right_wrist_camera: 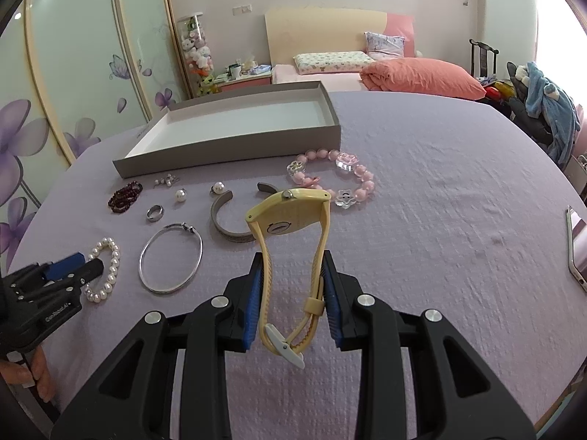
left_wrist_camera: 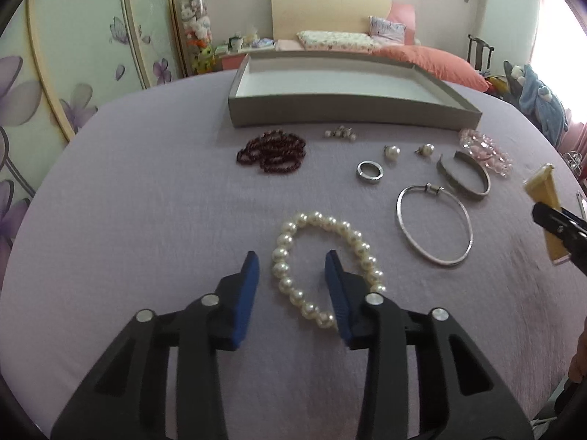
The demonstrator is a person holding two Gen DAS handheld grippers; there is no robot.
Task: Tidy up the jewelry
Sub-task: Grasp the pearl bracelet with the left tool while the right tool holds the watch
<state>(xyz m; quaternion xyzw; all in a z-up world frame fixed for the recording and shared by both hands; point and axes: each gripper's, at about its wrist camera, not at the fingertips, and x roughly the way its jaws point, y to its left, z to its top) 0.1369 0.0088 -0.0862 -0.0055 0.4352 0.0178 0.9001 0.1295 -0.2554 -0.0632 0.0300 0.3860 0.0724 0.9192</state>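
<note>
My left gripper [left_wrist_camera: 291, 262] is open, its fingers straddling the left side of a white pearl bracelet [left_wrist_camera: 290, 234] that lies on the purple cloth; it also shows in the right wrist view [right_wrist_camera: 110, 253]. My right gripper [right_wrist_camera: 293, 260] is shut on the strap of a yellow watch [right_wrist_camera: 288, 216], held above the cloth; the watch also shows in the left wrist view [left_wrist_camera: 546, 198]. A grey tray [left_wrist_camera: 330, 112] with a white floor stands at the back, also in the right wrist view [right_wrist_camera: 227, 150].
On the cloth lie a dark red bead bracelet [left_wrist_camera: 273, 150], a small pearl cluster [left_wrist_camera: 340, 132], two pearl earrings [left_wrist_camera: 392, 152], a silver ring [left_wrist_camera: 369, 171], a thin silver bangle [left_wrist_camera: 434, 225], a grey cuff [left_wrist_camera: 466, 178] and a pink bead bracelet [right_wrist_camera: 332, 178]. A phone [right_wrist_camera: 576, 245] lies at the right.
</note>
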